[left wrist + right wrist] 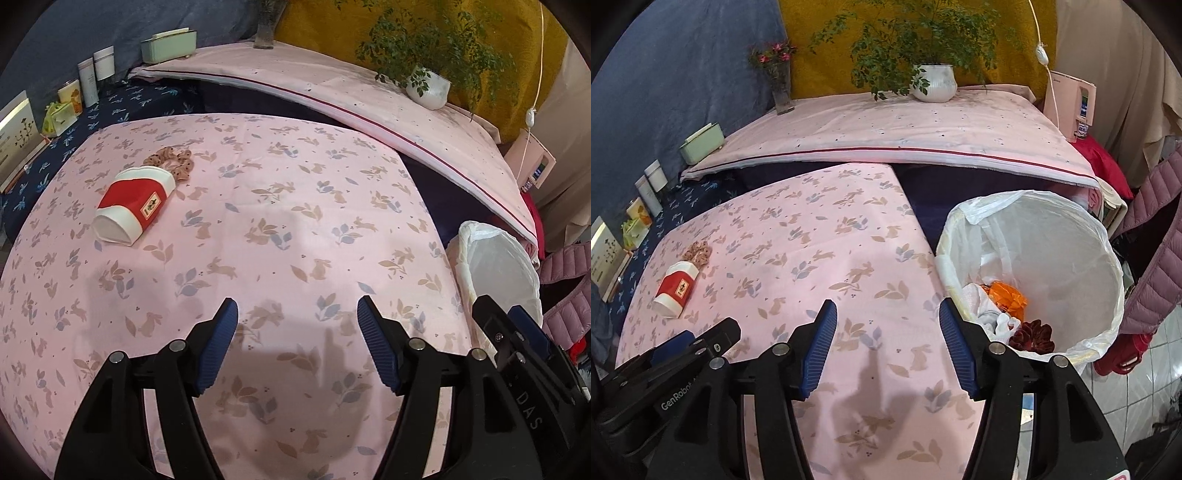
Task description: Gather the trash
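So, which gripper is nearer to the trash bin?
Right. The right gripper hangs open over the table edge, with the bin just beside its right finger. The left gripper, also open, is further left over the table, with the right gripper between it and the bin.

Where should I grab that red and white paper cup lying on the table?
Pinch the red middle band of the paper cup from above with the left gripper, fingers across its width. It lies flattened on its side, so the broad faces offer little to close on.
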Demonstrator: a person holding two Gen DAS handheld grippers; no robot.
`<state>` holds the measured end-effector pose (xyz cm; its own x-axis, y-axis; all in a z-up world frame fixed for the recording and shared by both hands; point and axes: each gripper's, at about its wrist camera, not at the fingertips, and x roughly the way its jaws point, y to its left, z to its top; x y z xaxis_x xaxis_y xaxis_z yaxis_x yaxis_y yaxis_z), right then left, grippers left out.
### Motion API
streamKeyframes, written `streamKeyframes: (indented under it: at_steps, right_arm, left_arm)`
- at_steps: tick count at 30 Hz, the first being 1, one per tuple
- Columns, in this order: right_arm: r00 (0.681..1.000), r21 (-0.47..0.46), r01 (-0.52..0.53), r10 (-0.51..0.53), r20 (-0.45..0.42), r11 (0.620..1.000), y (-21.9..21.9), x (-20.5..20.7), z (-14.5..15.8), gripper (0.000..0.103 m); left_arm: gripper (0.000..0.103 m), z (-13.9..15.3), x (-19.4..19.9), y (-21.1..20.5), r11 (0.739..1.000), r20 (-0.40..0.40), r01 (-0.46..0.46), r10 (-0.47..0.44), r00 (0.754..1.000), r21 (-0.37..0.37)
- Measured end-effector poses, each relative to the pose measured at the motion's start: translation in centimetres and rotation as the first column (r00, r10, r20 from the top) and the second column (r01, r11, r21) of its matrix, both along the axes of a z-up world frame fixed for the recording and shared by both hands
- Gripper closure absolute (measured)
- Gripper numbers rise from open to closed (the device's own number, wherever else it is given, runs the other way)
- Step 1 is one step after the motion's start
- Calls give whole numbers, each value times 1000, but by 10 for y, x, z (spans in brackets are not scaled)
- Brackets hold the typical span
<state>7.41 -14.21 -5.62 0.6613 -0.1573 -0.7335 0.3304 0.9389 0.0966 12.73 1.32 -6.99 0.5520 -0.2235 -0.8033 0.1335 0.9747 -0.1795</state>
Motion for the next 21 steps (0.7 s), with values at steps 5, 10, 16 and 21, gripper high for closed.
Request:
streamKeyframes:
  at_steps: [5,10,16,21]
  right_arm:
    - [999,-12,-48,48,-9,999,25,6,-1,45]
    - [996,-26,-92,92,-15,995,48,14,-2,42]
    - [988,-31,-149,148,-32,988,77,26,-5,40]
    - [980,-17,-194,193,-46,981,100,41,-9,38]
  left_arm:
    - [36,-3,4,27,998,-8,-55,55,998,-8]
    - [30,-4,9,57,993,2,-120,120,993,0]
    - [22,-6,22,92,983,3,-181,181,983,10]
    - [17,-6,41,118,977,9,-214,214,977,17]
